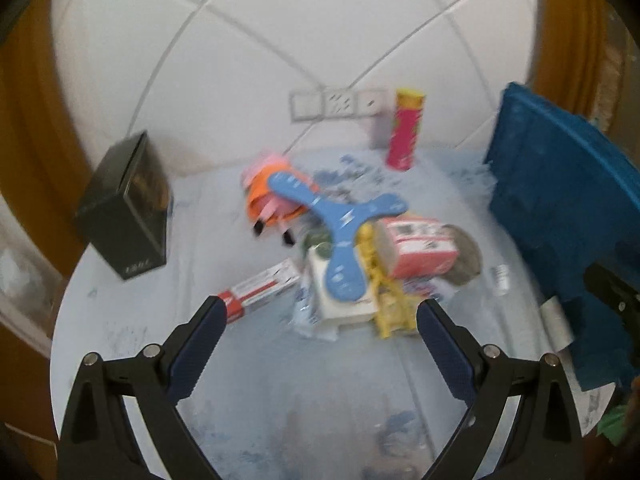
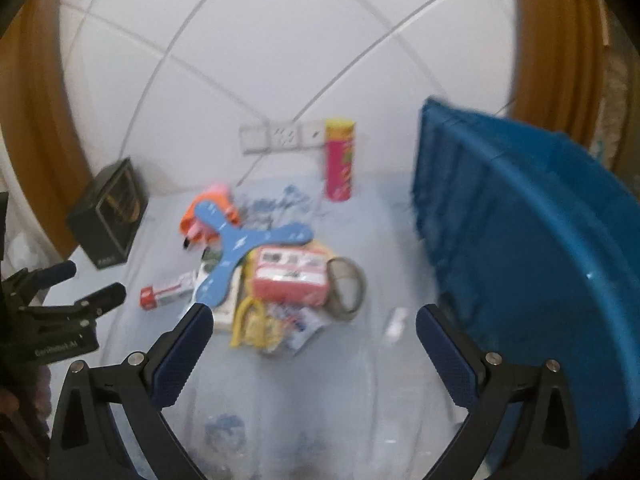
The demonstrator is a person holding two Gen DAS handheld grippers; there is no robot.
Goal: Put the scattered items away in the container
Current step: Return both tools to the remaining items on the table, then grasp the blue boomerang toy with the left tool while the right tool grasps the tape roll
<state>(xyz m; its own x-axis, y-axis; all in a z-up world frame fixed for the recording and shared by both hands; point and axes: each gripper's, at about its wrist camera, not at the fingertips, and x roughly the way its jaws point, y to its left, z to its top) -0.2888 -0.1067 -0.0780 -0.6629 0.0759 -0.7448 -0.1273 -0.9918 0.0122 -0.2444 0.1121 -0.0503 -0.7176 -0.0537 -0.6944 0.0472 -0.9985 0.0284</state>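
Note:
A heap of items lies mid-table: a blue three-armed boomerang [image 1: 340, 220] [image 2: 236, 248] on top, a pink box [image 1: 416, 248] [image 2: 290, 276], a yellow toy [image 1: 390, 304] [image 2: 254, 322], an orange and pink plush [image 1: 272, 196] [image 2: 208, 208], a red and white tube box [image 1: 260, 290] [image 2: 170, 288]. The blue container [image 1: 560, 220] [image 2: 532, 260] stands at the right. My left gripper [image 1: 320, 316] is open just short of the heap, empty. My right gripper [image 2: 310, 320] is open too, near the heap's right side, beside the container.
A black box [image 1: 128, 212] [image 2: 108, 216] stands at the left and a red and yellow can [image 1: 404, 132] [image 2: 339, 160] at the back by wall sockets [image 1: 336, 104]. The left gripper's fingers [image 2: 100, 296] show at the left edge of the right wrist view. A grey mesh object [image 2: 346, 290] leans by the pink box.

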